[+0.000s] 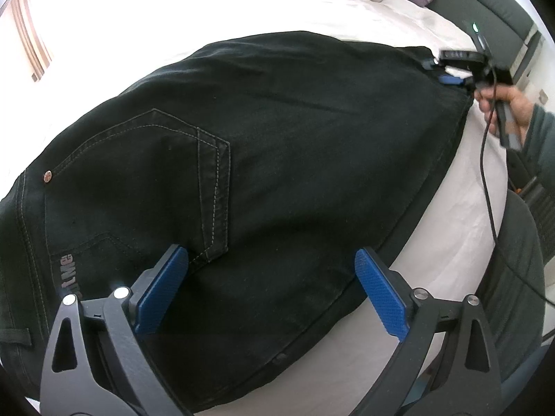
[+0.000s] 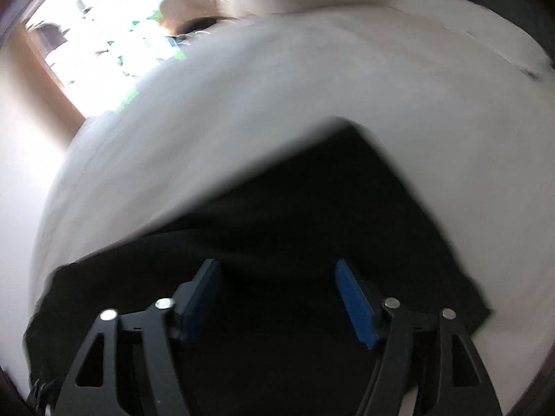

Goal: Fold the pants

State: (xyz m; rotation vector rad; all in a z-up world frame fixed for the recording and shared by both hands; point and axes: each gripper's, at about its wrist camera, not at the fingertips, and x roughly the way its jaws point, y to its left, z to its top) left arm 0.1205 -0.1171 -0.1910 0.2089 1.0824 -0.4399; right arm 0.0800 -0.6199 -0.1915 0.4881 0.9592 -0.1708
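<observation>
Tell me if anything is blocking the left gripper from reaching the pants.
Nothing visible is. The left gripper hangs open directly over the black pants spread on the white bed, with only bare fabric between its fingers.

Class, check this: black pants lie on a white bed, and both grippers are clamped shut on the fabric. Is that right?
Not quite. The black pants do lie on the white bed, but neither gripper is clamped: the left gripper and right gripper both stand open, as each wrist view shows.

strong daylight from window point(image 2: 104, 34) at upper left, blown out to white; left wrist view sharp, right wrist view smeared by motion blur; fisheye bending and dark vignette at edges.
</observation>
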